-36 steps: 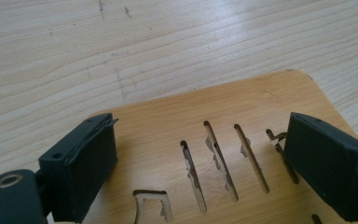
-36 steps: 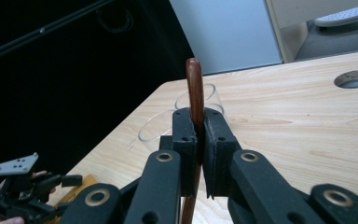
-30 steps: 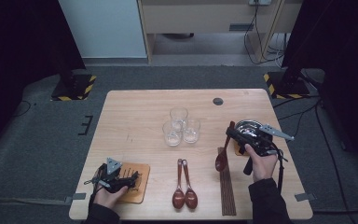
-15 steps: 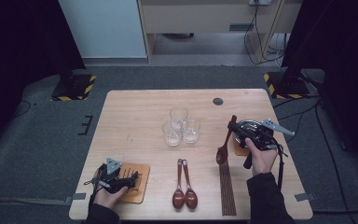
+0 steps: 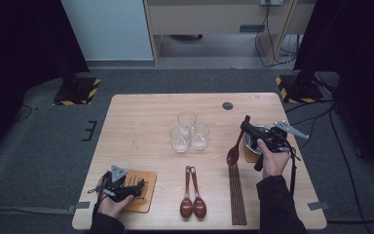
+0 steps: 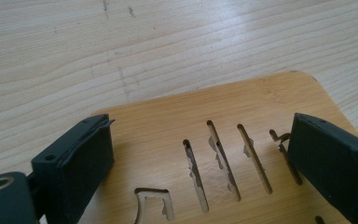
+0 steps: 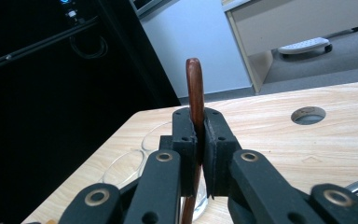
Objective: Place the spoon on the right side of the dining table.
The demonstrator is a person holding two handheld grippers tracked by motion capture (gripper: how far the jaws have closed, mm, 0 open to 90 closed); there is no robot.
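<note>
Left gripper [image 5: 141,186] jaws just opened wide over the slotted wooden coaster [image 6: 242,154], nothing gripped; right gripper [image 5: 246,127] clamps a wooden spoon [image 5: 237,146], lifted off the worktop [image 5: 141,126].

Three clear drinking glasses [image 5: 187,132] cluster mid-table, two dark wooden spoons [image 5: 192,199] lie before them, a slotted wooden coaster [image 5: 142,189] sits to their left, and dark chopsticks [image 5: 237,195] lie to their right.

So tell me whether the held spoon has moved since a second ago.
Yes. The spoon in the right gripper has shifted slightly up the picture, away from the chopsticks.
</note>
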